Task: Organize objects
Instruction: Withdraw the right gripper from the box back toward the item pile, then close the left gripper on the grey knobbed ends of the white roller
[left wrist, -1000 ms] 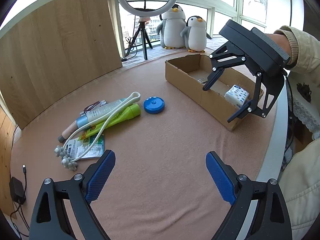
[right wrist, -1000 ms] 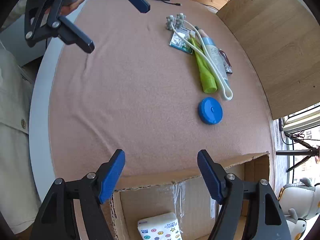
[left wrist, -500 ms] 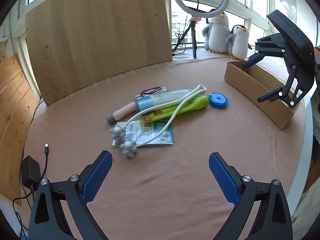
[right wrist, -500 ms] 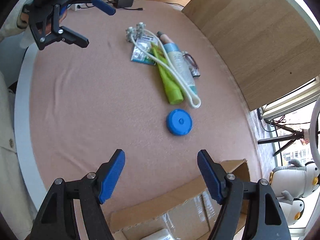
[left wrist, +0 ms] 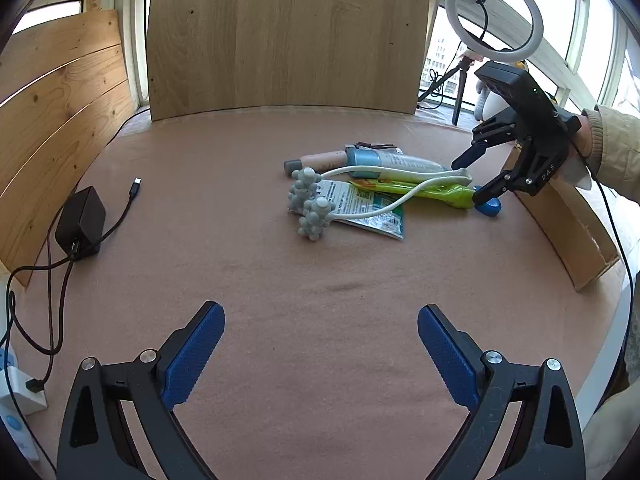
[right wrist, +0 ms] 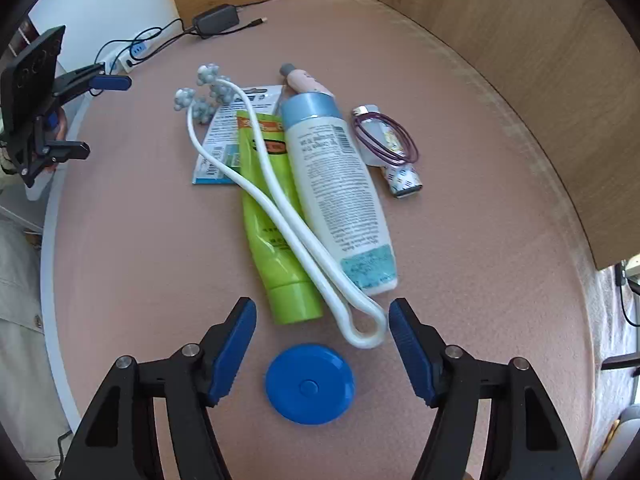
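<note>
My right gripper (right wrist: 322,314) hangs over the near end of the pile, its jaws closing, with no pad touching anything. Between its fingertips lie the loop of the white massager (right wrist: 280,204) and the cap of the green tube (right wrist: 272,224). The blue round disc (right wrist: 310,384) lies just behind the tips. Beside them lie a white bottle (right wrist: 336,192), a pink tube (right wrist: 306,80), a packet (right wrist: 218,140) and purple hair bands (right wrist: 386,140). My left gripper (left wrist: 320,314) is open over bare cloth, well short of the massager's grey balls (left wrist: 312,204). The right gripper (left wrist: 470,182) shows above the disc (left wrist: 489,208).
A cardboard box (left wrist: 568,224) stands at the table's right edge. A black charger (left wrist: 80,222) with its cable lies at the left, near a white power strip (left wrist: 12,400). Wooden boards (left wrist: 288,36) wall the back. A ring light (left wrist: 494,22) stands behind. A sleeve (left wrist: 616,148) holds the right gripper.
My right gripper left the box and came across to the pile, now over the disc and the massager's loop, jaws a little narrower. My left gripper swung left toward the pile.
</note>
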A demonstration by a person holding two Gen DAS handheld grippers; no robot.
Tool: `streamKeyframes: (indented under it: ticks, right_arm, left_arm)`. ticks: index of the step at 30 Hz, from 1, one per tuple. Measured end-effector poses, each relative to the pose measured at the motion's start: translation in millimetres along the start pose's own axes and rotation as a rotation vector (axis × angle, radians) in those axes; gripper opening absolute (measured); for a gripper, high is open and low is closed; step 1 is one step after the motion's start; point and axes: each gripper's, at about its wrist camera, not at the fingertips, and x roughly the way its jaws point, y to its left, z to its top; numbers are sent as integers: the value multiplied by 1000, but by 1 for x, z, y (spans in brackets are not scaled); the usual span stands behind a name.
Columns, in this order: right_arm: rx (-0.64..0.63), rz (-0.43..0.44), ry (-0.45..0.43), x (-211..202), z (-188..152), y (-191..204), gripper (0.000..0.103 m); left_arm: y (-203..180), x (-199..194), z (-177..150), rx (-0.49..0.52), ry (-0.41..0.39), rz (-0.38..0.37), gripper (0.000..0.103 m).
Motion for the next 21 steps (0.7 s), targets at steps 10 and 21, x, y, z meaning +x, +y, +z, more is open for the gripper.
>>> streamKeyframes:
  ticks: [10, 21]
  right_arm:
    - [-108, 240, 39, 8, -4, 105, 63]
    - [99, 113, -72, -3, -1, 168, 63]
  left_arm:
    - [5, 10, 4, -14, 7, -6, 99]
    - [20, -1, 3, -32, -12, 8, 100]
